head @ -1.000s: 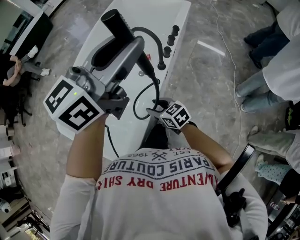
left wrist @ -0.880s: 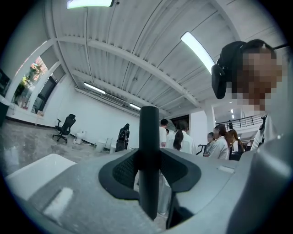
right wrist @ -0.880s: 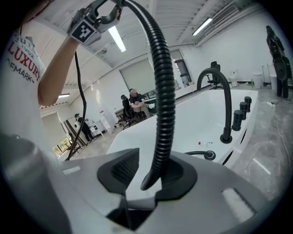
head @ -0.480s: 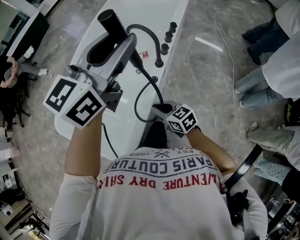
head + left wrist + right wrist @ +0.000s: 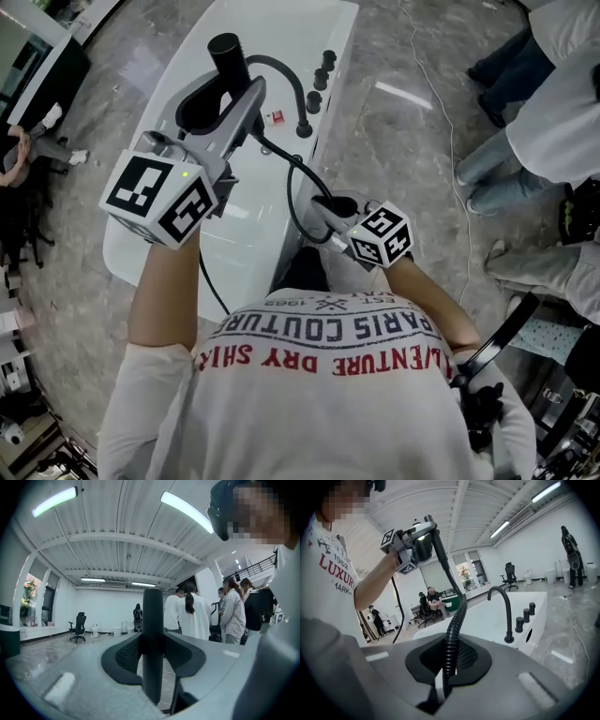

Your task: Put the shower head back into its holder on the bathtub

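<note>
**Shower head up in your left jaws, hose pinched in your right**

- Left gripper (image 5: 240,97): jaws stand fairly wide and are clamped on the black cylindrical handle of the shower head (image 5: 153,620). In the left gripper view the handle stands upright, dead centre between the two dark pads, both pads against it.
- From the head view the shower head sits raised over the white bathtub (image 5: 239,246), clear of its surface, its top end poking out beyond your jaw tips. It is near the black curved spout (image 5: 286,77) and the row of black round knobs (image 5: 322,67) on the tub rim.
- Black ribbed hose (image 5: 298,180): drops from the shower head's lower end and loops across to your right gripper (image 5: 328,208).
- Right gripper: jaws have just been closing and are now almost fully together, nipping the hose. In the right gripper view the hose comes up from between the pads, centred, and climbs toward your raised left gripper.
- Your right gripper sits lower, just beside the tub's near edge.
</note>
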{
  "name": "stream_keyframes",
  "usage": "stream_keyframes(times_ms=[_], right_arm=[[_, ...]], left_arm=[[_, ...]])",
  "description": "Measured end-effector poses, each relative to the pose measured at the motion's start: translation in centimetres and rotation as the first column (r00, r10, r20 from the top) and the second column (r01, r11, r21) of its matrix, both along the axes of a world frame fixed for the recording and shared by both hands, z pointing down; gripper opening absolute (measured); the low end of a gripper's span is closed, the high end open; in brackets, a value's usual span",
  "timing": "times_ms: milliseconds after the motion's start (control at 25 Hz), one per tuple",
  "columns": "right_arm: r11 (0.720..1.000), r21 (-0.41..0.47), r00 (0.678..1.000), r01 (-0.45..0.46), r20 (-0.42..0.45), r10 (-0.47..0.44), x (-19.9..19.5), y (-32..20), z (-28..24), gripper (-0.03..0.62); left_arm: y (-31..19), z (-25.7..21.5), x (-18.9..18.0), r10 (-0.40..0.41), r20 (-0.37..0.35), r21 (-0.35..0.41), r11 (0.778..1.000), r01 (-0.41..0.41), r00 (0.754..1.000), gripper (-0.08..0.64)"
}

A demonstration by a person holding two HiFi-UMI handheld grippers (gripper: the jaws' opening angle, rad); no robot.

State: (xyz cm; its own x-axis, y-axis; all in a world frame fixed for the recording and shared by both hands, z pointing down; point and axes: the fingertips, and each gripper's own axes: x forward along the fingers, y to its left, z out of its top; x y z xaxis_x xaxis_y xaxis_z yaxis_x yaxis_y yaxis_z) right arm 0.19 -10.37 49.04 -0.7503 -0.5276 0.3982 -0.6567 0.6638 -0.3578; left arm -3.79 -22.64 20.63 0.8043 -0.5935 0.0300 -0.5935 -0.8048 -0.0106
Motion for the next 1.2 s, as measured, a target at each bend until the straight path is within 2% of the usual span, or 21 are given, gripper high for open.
stream_keyframes(times_ms=[280,560,960,1200], right_arm=[[0.993,0.12,1.0,-0.021,-0.004,0.021,2.1,-2.2,-5.4,0.004],[0.973,0.228,0.999,-0.025,-0.016,0.029,3.3,-5.3,-9.9,0.003],[0.941,0.332,0.995,0.066,-0.087,-0.039,2.0,-9.9,-14.8,0.005],[0.917,0.382,0.99,0.115,-0.122,-0.073,0.8,-14.1,-17.2,0.004]], left_arm=[[0.3,0.3,0.0,-0.01,0.019,0.008,1.0,0.01,1.0,0.14],[0.4,0.9,-1.3,-0.028,-0.005,-0.019,0.999,0.028,1.0,0.14],[0.0,-1.5,-2.4,-0.045,0.008,0.007,0.999,0.044,0.999,0.14],[-2.5,-3.3,-3.5,-0.061,-0.007,0.034,0.998,0.061,0.998,0.14]])
